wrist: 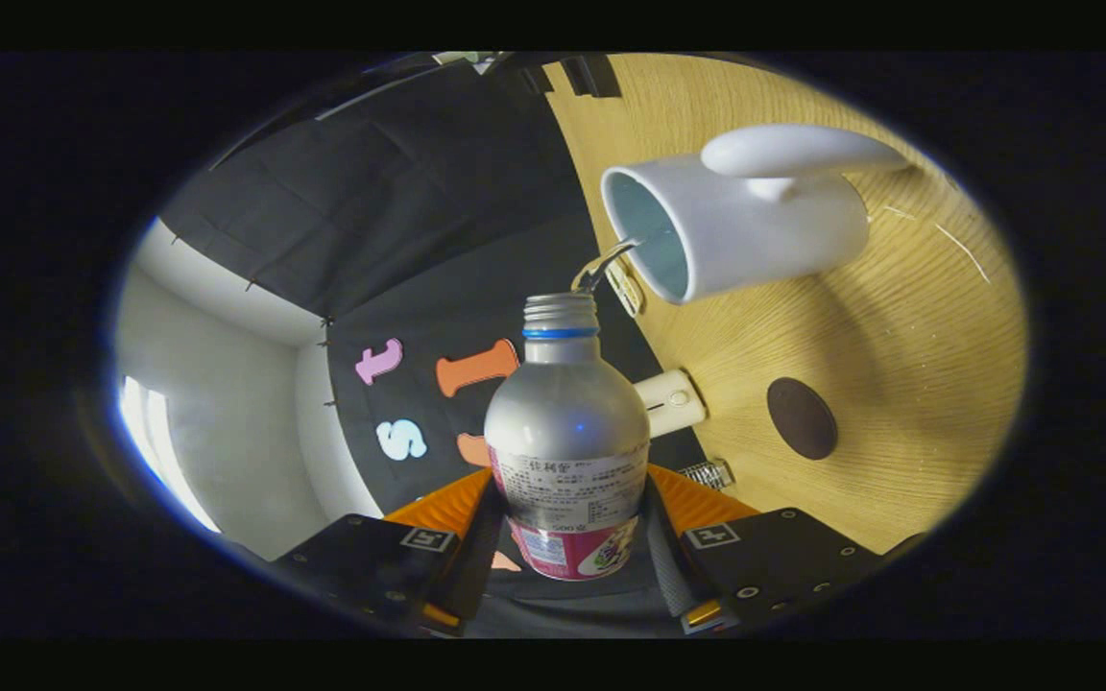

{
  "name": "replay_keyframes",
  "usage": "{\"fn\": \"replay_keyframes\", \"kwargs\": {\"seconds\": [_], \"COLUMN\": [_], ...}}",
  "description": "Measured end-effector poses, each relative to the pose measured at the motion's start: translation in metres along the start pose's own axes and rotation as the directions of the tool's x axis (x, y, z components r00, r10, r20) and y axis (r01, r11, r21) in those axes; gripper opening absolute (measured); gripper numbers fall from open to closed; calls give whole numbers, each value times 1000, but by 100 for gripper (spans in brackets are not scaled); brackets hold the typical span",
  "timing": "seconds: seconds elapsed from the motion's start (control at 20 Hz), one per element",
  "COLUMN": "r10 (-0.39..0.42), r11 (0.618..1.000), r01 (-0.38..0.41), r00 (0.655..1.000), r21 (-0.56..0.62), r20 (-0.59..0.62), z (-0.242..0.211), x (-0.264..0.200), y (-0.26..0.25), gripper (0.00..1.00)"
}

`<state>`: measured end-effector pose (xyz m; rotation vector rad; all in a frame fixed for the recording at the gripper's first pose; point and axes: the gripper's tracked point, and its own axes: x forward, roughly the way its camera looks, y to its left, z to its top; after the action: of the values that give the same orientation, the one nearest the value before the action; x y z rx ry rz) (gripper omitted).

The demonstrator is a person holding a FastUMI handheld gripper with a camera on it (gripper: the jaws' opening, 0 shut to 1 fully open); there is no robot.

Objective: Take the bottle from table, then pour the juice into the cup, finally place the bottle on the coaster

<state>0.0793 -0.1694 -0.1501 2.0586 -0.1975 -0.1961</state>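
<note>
While the gripper point(567, 537) clenches the bottle point(567, 432) at its labelled belly, juice streams toward the cup point(735, 230) at one o'clock; smooth metal probably slips, so hold the waist firmly.

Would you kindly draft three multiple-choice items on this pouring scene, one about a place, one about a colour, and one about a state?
1. Where is the coaster?
A. On the wooden table, beyond the fingers and apart from the mug
B. Under the mug
C. Under the bottle

2. What colour is the mug?
A. Red
B. White
C. Green

3. What is the gripper doing?
A. Open, holding nothing
B. Shut on the mug's handle
C. Shut on the bottle

Answers:
1 A: the dark round coaster lies bare on the table, clear of the mug.
2 B: the mug's body and handle are white.
3 C: the gripper has both fingers pressed on the bottle, with a thin stream running from the bottle's mouth into the mug.
</note>
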Motion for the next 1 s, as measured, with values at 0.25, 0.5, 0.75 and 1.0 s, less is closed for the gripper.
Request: {"fn": "replay_keyframes", "kwargs": {"seconds": [0.25,0.5,0.75,1.0], "r10": [5,21,31,42], "r11": [1000,997,993,988], "r01": [-5,-22,-35,-48], "r00": [1000,1000,999,998], "r21": [25,69,113,147], "r20": [9,19,36,42], "z": [1,0,-1,-3], "x": [1,3,5,8], "y": [2,7,14,22], "gripper": [72,72,72,72]}}
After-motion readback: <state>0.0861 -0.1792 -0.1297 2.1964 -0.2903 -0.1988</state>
